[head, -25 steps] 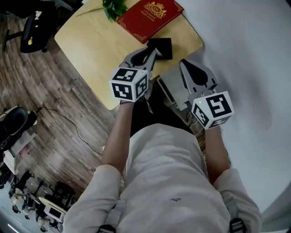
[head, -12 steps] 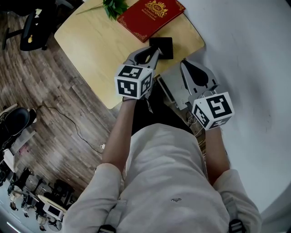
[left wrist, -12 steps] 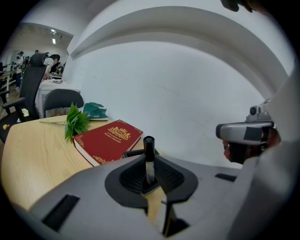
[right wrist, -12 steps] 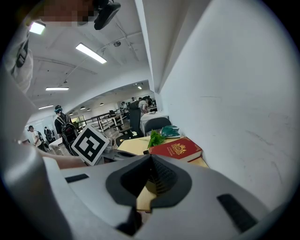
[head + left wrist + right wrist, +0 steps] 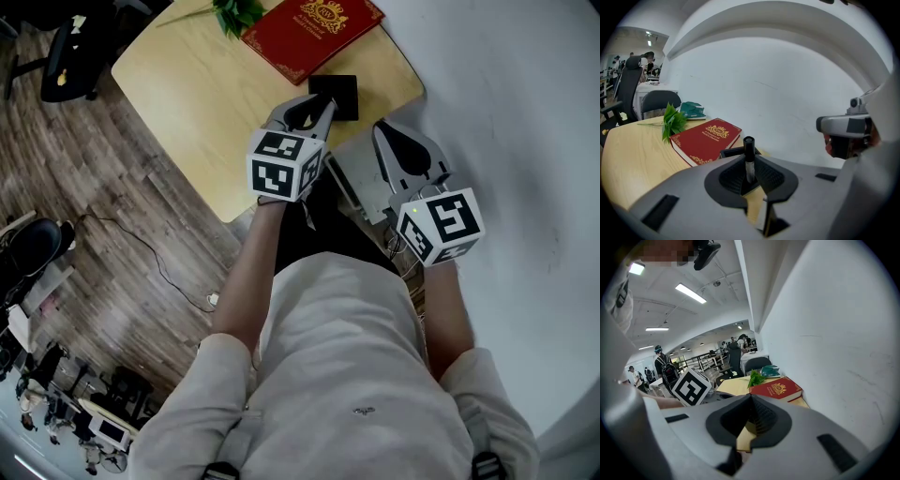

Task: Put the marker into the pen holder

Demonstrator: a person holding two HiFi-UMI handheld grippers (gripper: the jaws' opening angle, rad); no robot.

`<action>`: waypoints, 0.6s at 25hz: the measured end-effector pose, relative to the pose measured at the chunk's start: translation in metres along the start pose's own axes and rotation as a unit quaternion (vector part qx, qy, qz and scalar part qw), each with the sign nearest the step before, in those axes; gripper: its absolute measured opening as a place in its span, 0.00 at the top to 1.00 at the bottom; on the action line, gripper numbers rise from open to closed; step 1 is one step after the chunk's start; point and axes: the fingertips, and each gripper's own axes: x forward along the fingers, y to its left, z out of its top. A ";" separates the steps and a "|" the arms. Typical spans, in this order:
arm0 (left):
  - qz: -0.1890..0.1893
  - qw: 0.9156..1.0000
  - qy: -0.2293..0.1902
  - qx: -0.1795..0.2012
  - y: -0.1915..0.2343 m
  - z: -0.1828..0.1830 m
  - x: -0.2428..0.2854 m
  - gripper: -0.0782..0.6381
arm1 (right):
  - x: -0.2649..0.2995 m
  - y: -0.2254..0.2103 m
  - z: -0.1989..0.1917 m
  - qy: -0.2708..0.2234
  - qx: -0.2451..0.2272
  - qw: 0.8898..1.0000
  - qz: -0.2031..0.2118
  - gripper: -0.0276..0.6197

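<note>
In the head view, the person is holding the left gripper (image 5: 322, 105) over the right end of the wooden bench (image 5: 197, 94), its tips lying just at the near edge of the black pen holder (image 5: 335, 92). A red book (image 5: 314, 30) is lying beyond the holder, with green leaves (image 5: 234, 13) at its left. The right gripper (image 5: 384, 131) is hanging to the right of the bench edge, well apart from the holder.

In the left gripper view, the jaws are pinching the marker (image 5: 749, 157), which is standing upright with its black cap on top. The pen holder (image 5: 732, 152) is showing just behind it, the red book (image 5: 705, 139) farther off to the left, and the leaves (image 5: 672, 123) beyond that. The other gripper (image 5: 843, 127) is showing at the right.

In the right gripper view, the jaws of the right gripper (image 5: 751, 401) are pressing together at their tips with nothing between them. The left gripper's marker cube (image 5: 691, 387) is sitting to the left, and the book (image 5: 778, 389) and leaves (image 5: 755, 377) are lying ahead.
</note>
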 end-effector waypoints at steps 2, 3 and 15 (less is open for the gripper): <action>0.000 1.000 0.002 0.003 -0.001 -0.001 0.002 0.81 | 0.000 -0.001 0.000 0.000 0.001 1.000 -0.001 0.96; 0.001 1.000 0.004 0.005 -0.001 -0.001 0.002 0.81 | 0.000 -0.001 0.000 0.000 0.002 1.000 -0.001 0.96; 0.018 0.999 0.011 0.023 0.001 -0.004 0.007 0.81 | 0.000 -0.004 0.000 0.001 0.006 1.000 -0.004 0.96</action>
